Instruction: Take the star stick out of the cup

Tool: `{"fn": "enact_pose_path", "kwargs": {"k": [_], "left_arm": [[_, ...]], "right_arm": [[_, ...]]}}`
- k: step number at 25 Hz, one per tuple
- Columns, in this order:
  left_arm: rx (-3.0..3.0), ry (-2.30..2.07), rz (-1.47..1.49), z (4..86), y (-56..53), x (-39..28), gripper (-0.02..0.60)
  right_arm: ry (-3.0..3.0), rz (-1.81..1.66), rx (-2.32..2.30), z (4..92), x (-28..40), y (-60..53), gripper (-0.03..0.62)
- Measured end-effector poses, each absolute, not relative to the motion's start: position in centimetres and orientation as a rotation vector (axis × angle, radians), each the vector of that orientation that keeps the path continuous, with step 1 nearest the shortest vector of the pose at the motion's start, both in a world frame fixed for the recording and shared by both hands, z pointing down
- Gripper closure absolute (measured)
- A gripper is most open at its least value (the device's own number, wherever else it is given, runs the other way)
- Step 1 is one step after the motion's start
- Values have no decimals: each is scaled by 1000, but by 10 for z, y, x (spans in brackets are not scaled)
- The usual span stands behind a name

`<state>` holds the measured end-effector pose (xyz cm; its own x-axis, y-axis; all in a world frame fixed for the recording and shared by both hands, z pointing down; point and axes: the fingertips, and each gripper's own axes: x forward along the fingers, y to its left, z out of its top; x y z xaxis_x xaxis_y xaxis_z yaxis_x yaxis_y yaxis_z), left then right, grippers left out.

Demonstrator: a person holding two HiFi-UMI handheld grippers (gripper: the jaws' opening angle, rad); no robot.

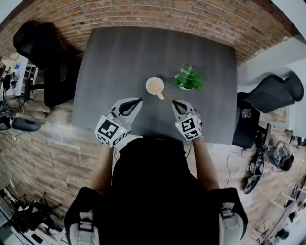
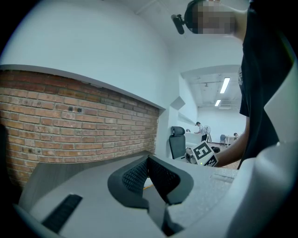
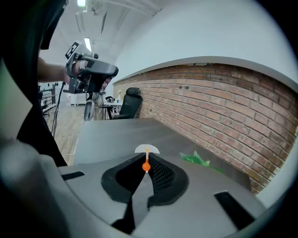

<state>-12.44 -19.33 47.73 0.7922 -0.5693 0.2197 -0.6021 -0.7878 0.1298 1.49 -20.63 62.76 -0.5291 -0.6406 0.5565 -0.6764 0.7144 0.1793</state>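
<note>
Left gripper (image 1: 139, 100): my fingers are pressed together at the tips. Nothing sits between them in the left gripper view. This gripper hovers over the near part of the grey table (image 1: 114, 57), to the left of the cup (image 1: 154, 86) and apart from it.

Right gripper (image 1: 174, 102): my fingers are closed on the near end of the star stick (image 1: 167, 97). In the right gripper view an orange bead (image 3: 146, 166) on the stick sits right at the tips. The thin shaft runs from there away to the cup's rim.

Star stick: its far end is inside the cup and it leans out over the rim toward my right gripper. The star itself cannot be made out in any view. The inside of the cup shows only a pale orange tint.

Cup: white, upright, standing near the middle of the table. A small green plant (image 1: 189, 78) in a white pot stands just beside it, on its right.

Surroundings: a brick wall (image 1: 158, 14) runs along the far edge of the table. One black office chair (image 1: 43, 52) stands off the table's left side and another (image 1: 275, 91) off its right.
</note>
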Motion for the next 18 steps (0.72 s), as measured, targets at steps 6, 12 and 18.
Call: {"fn": "enact_pose_path", "kwargs": {"k": [6,12,18], "left_arm": [[2809,-925,241,475,-187,-121,580],[2808,-929,241,476,-185,-120,580],[2833,-923,228,472,-184,-116,580]], "right_arm": [[-2358,2,957,610,9,-204,580],[-2367,15,987,593,8,-203,580],[-2388,-52,984,565,2,-202,580]]}}
